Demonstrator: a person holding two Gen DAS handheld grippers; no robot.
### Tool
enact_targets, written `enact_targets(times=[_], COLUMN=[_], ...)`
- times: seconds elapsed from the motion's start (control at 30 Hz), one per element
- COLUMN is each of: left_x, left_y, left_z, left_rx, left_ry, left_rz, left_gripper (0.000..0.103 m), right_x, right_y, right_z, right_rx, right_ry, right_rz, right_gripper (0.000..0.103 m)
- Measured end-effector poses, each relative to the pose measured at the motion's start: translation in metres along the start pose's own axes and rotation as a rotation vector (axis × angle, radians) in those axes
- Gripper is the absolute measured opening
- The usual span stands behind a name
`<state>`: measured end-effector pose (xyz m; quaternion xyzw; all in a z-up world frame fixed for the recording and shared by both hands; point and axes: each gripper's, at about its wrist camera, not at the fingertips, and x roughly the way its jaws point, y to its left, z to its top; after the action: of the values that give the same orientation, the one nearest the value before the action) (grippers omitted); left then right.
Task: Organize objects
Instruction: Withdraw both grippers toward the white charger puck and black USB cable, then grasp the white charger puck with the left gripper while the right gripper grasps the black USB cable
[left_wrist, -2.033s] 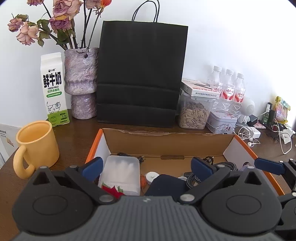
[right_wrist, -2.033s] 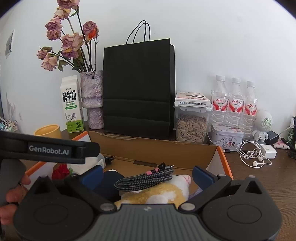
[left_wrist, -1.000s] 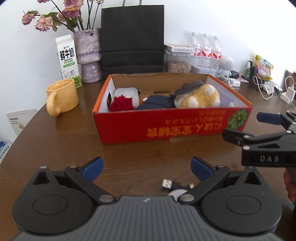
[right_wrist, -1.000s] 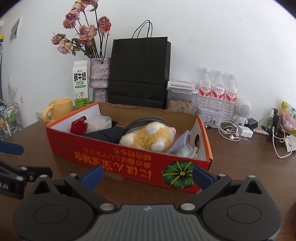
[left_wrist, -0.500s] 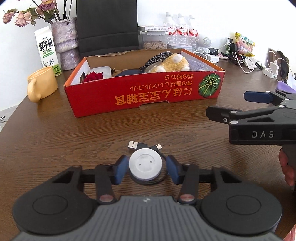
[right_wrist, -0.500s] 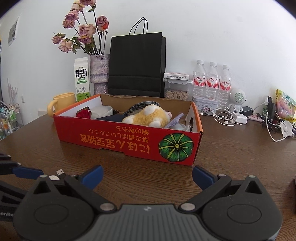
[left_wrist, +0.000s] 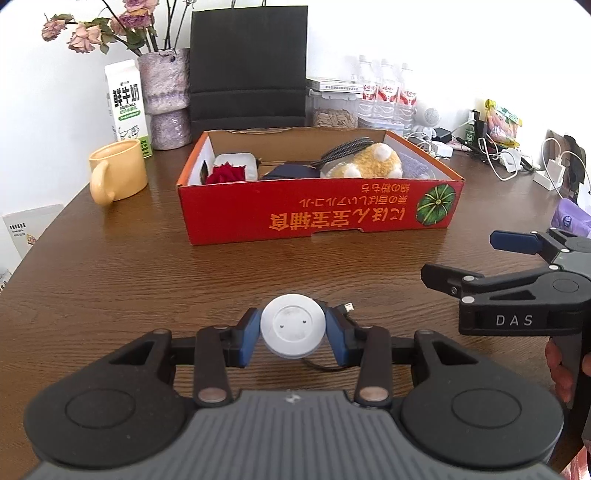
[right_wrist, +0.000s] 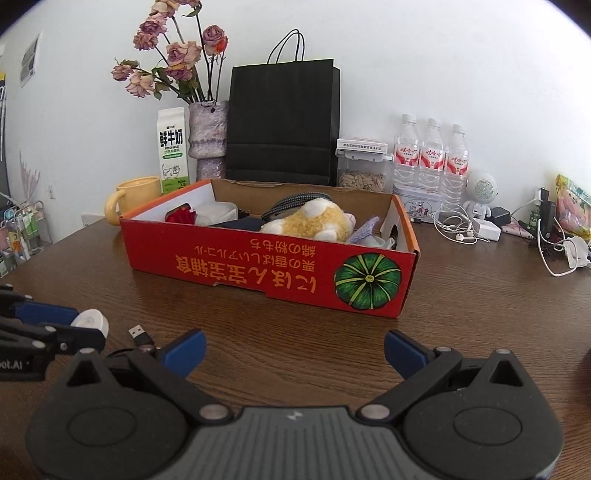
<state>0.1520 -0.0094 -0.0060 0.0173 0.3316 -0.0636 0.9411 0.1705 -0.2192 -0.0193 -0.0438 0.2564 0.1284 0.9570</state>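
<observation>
**Puck clamped, box ahead**

Puck (left_wrist: 293, 325), white and round, sits clamped between the left gripper (left_wrist: 293, 338) jaws, low over the counter (left_wrist: 147, 280), its cable (right_wrist: 142, 338) trailing beneath. Lift until the plug clears the wood, then carry forward to the box (left_wrist: 321, 218) beyond the jaws. Right gripper (right_wrist: 294, 349) jaws stand apart, empty, free to gather the cable.

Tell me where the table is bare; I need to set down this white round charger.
Bare wood lies between the red cardboard box and the left gripper, and left towards the yellow mug. The far right corner, with white cables, is crowded.
</observation>
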Motion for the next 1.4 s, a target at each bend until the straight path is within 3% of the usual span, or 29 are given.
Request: enact_targets(times=[0.57, 0.97, 1.2, 1.27, 1.33, 1.4], left_x=[-0.012, -0.011, -0.012, -0.012, -0.012, -0.014], left_y=[0.058, 0.08, 0.085, 0.085, 0.085, 0.084], left_z=[-0.013, -0.016, -0.016, -0.016, -0.016, -0.016], left_rx=[-0.081, -0.1, -0.111, -0.112, -0.111, -0.11], left_ry=[-0.021, -0.024, -0.031, -0.031, -0.031, -0.034], left_rz=[0.056, 0.058, 0.05, 0.049, 0.049, 0.049], left_gripper=[0.04, 0.04, 0.04, 0.04, 0.04, 0.041], right_x=[0.016, 0.039, 0.046, 0.045, 0.043, 0.041], right_y=[0.07, 0.097, 0.1, 0.101, 0.101, 0.101], right_z=[0.0, 0.005, 0.004, 0.004, 0.004, 0.004], right_rx=[-0.073, -0.066, -0.066, -0.074, -0.082, -0.084], right_ry=[0.064, 0.121, 0.141, 0.135, 0.13, 0.128], right_rz=[0.087, 0.131, 0.159, 0.17, 0.188, 0.201], right_gripper=[0.103, 0.081, 0.063, 0.052, 0.025, 0.02])
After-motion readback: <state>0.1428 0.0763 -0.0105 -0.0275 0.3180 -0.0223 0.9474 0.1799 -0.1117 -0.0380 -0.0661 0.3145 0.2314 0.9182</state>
